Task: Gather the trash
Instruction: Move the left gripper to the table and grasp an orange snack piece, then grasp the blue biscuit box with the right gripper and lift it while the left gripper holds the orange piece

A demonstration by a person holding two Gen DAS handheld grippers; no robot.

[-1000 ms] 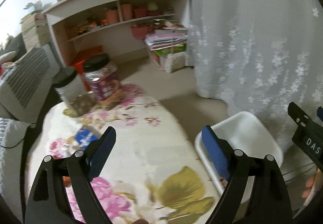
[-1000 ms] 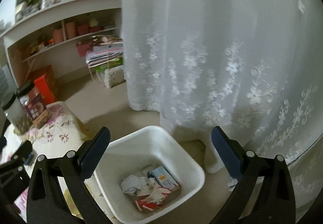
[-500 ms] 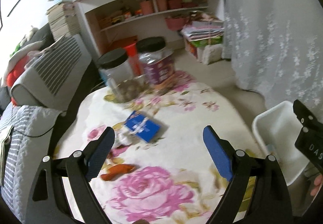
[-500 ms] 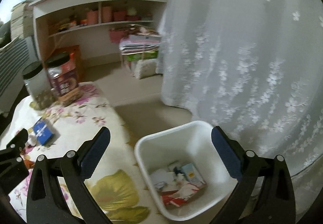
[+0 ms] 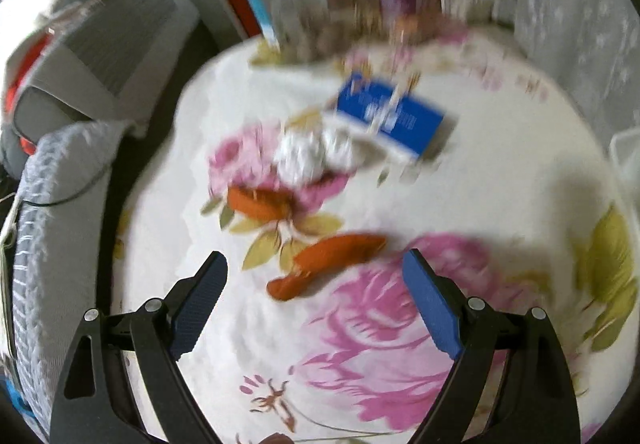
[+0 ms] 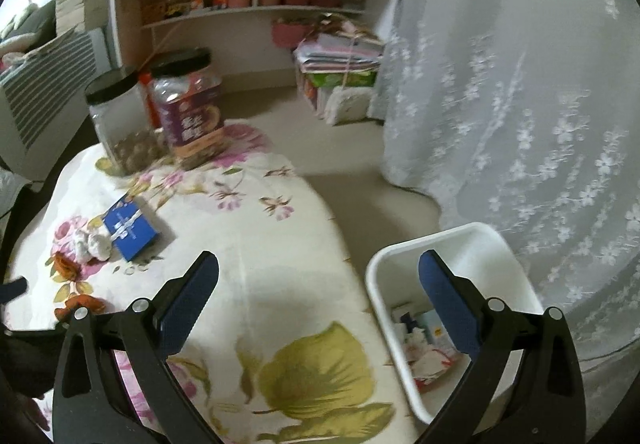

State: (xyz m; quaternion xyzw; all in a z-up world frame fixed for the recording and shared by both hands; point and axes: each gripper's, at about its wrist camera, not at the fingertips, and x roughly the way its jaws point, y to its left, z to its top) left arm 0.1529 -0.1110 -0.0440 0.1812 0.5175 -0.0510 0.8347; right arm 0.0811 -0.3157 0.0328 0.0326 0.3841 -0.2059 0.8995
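Observation:
On the flowered tablecloth (image 5: pixel 280 344) lie two orange peels: one (image 5: pixel 328 260) just ahead of my left gripper (image 5: pixel 314 268), which is open and empty above it, and another (image 5: pixel 256 202) farther off. Beyond them sit crumpled white paper (image 5: pixel 308 156) and a blue box (image 5: pixel 390 116). In the right wrist view the blue box (image 6: pixel 130 228), white paper (image 6: pixel 90 242) and orange peels (image 6: pixel 64 264) lie at the left. My right gripper (image 6: pixel 318 276) is open and empty over the table edge. A white bin (image 6: pixel 452 240) holding trash stands on the floor to the right.
Two black-lidded jars (image 6: pixel 188 104) stand at the table's far end. A striped cushion (image 6: pixel 40 88) and grey sofa (image 5: pixel 60 204) border the left. White shelves (image 6: pixel 248 4), stacked bundles (image 6: pixel 340 60) and a lace curtain (image 6: pixel 520 84) lie beyond.
My left gripper swung left and down from the bin side toward the orange peels, now close and blurred. The right gripper also swung left, bringing the table and its trash into view.

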